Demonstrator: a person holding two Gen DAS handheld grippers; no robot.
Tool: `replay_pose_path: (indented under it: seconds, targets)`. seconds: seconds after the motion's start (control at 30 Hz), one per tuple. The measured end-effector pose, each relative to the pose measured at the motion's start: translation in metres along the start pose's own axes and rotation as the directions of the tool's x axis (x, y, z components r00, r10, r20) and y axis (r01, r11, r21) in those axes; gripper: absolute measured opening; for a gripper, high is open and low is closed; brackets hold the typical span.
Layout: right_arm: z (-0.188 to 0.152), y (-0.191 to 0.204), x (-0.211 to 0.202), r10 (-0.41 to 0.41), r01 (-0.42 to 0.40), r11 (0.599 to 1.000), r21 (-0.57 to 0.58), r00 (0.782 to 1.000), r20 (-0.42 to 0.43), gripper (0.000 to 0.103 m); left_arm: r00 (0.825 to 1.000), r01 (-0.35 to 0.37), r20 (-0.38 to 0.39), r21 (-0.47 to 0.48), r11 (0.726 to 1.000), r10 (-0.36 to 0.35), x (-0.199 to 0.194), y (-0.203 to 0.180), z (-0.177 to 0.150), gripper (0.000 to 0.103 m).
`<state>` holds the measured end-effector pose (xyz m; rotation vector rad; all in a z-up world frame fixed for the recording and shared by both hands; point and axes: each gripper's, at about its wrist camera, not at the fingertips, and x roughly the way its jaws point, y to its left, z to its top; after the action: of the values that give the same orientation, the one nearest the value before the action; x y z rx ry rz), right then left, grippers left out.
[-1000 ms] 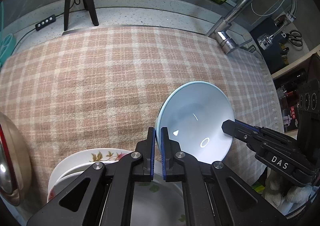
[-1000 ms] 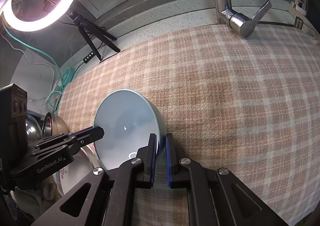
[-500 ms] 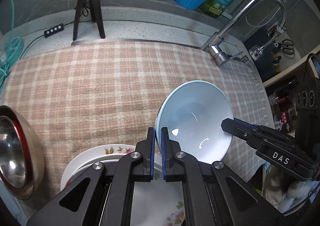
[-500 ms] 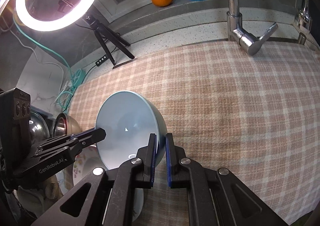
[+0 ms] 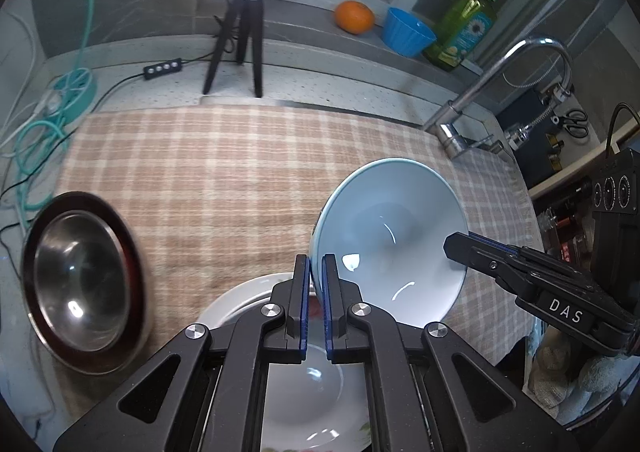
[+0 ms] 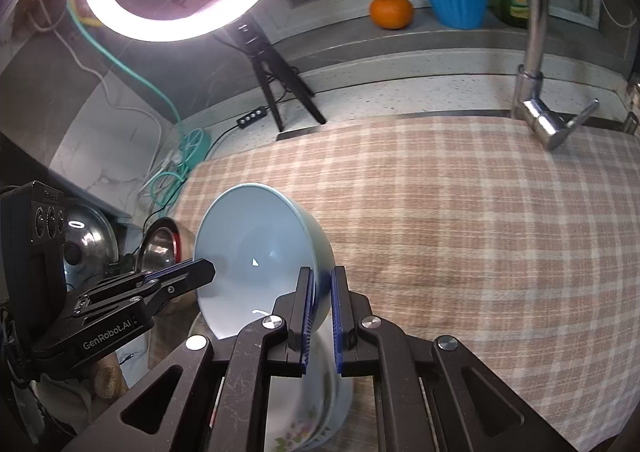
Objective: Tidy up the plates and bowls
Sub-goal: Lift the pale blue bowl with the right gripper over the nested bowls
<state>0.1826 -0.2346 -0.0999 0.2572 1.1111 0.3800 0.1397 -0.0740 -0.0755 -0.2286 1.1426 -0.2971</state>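
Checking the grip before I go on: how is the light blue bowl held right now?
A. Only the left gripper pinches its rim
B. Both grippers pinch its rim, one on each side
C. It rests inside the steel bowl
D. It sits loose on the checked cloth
B: the left gripper and the right gripper are each shut on opposite sides of the rim of the light blue bowl, holding it above the flowered plates.

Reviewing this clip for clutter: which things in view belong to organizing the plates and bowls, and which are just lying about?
Part of the job:
- light blue bowl, pinched at its rim by the left gripper and the right gripper
- floral plates stacked beneath it
- steel bowl on the checked cloth

Lying about:
- orange
- small blue cup
- soap bottle
- faucet
- tripod
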Motion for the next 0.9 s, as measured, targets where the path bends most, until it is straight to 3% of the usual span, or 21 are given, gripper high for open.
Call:
replay_pose_path:
  seconds: [0.4, 0.9]
  targets:
    - [0.003, 0.075, 0.026, 0.060, -0.063, 0.992, -0.107, 0.998, -0.029, 0.008, 0.996, -0.062, 0.052, -0.112, 0.992, 0.068, -0.040, 0.060, -0.014, 0.004]
    - [0.005, 0.156, 0.078, 0.115, -0.133, 0.971, -0.201, 0.988, -0.102, 0.008, 0.985, -0.135, 0.074, -0.250, 0.959, 0.158, -0.068, 0.137, -0.029, 0.004]
